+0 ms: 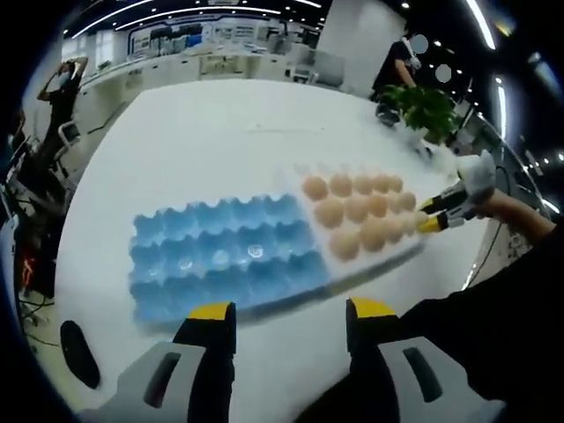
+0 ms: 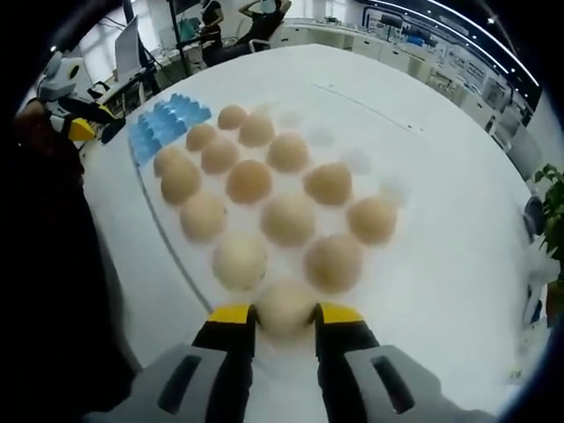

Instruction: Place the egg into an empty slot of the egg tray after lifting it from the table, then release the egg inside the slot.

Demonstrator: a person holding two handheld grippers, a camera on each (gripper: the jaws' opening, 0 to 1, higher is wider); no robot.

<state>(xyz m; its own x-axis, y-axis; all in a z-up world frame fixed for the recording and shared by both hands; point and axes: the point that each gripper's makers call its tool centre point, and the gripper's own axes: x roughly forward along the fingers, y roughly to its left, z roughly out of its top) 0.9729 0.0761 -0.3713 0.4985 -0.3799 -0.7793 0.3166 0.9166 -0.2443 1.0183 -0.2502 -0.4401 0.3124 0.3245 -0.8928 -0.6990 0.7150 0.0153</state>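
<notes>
A white egg tray (image 2: 322, 136) holds several tan eggs, with a few bare slots along its far side. My right gripper (image 2: 285, 315) is at the tray's near edge, its yellow-tipped jaws pressed against both sides of a pale egg (image 2: 284, 304). The left gripper view shows this gripper (image 1: 430, 216) at the white tray's (image 1: 381, 263) right end, touching the outermost egg (image 1: 411, 222). An empty blue egg tray (image 1: 220, 256) lies against the white one. My left gripper (image 1: 291, 310) hovers open in front of the blue tray (image 2: 163, 119), holding nothing, and appears as the left gripper (image 2: 79, 123) in the right gripper view.
Both trays lie on a wide white table (image 1: 220, 132). A potted green plant (image 1: 427, 107) stands at its far right corner. People stand beyond the table's edges, by desks and equipment. A dark sleeve (image 1: 493, 326) reaches toward the right gripper.
</notes>
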